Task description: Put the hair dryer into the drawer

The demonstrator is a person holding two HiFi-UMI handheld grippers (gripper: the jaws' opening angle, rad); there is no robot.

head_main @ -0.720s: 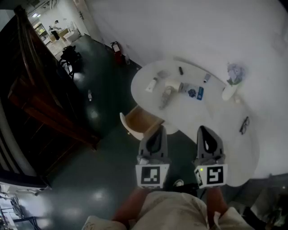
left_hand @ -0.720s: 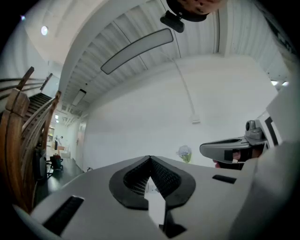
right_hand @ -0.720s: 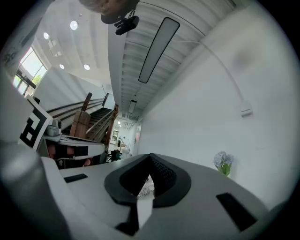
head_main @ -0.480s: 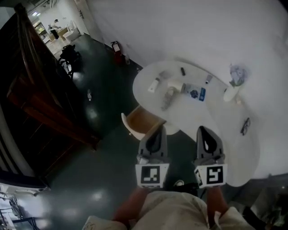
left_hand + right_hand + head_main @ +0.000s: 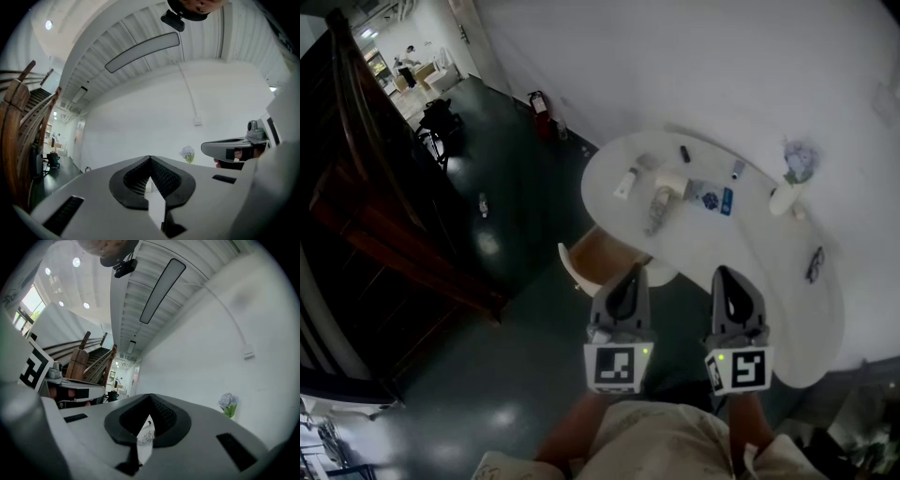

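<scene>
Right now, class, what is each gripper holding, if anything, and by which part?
Nothing is held: left gripper and right gripper are shut, empty; the hair dryer lies on the table.

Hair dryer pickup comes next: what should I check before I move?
1. Hair dryer in plain sight on the table: ok.
2. Drawer pulled out: ok.
3. Left gripper empty: ok, jaws shut on nothing.
4. Right gripper empty: ok, jaws shut on nothing.
5. Jaws open for a grasp: not ok.
6. Grippers near the hair dryer: not ok, both held short of the table.
</scene>
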